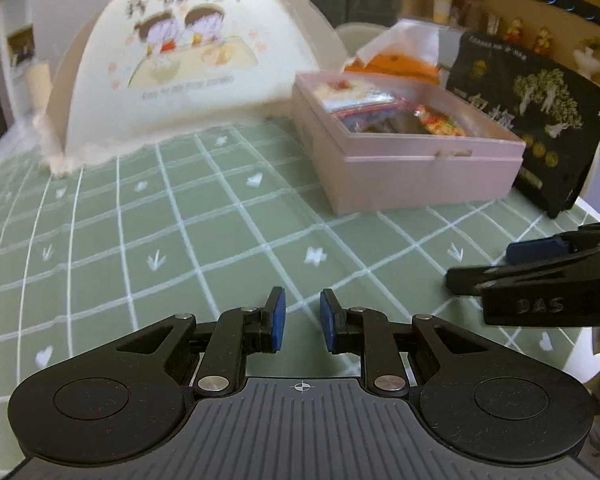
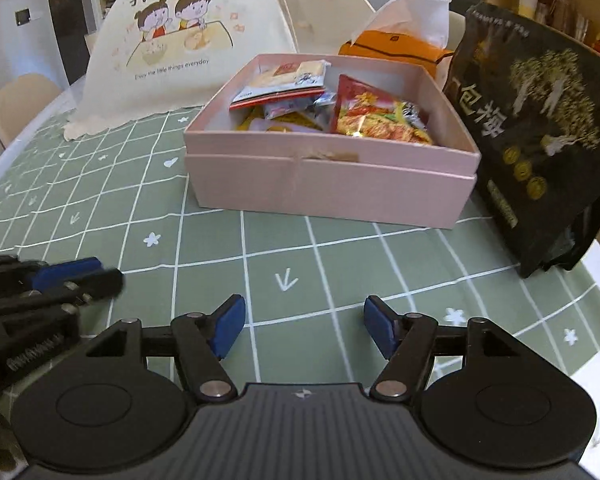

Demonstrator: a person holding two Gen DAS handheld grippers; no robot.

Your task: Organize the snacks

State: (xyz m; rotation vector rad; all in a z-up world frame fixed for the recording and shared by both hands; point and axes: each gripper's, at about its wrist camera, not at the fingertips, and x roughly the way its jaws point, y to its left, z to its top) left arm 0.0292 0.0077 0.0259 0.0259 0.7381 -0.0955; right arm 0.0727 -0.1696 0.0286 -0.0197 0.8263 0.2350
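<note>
The pink cardboard box (image 2: 332,184) of crinkly snack packets (image 2: 380,120) sits far centre on the green grid tablecloth (image 2: 340,264). Right, a black pouch (image 2: 536,128) reads "包梅". Both the left gripper (image 1: 302,318) and right gripper (image 2: 304,328) hover with jaws apart, empty.

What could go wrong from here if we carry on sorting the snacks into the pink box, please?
1. The black plum bag stands upright against the pink box near the table edge; a clumsy grab might tip it off.
2. The box is already heaped with snack packets, so adding more could spill some over the rim.
3. The left claw and right claw hover close together, both empty, and could collide when reaching.
</note>
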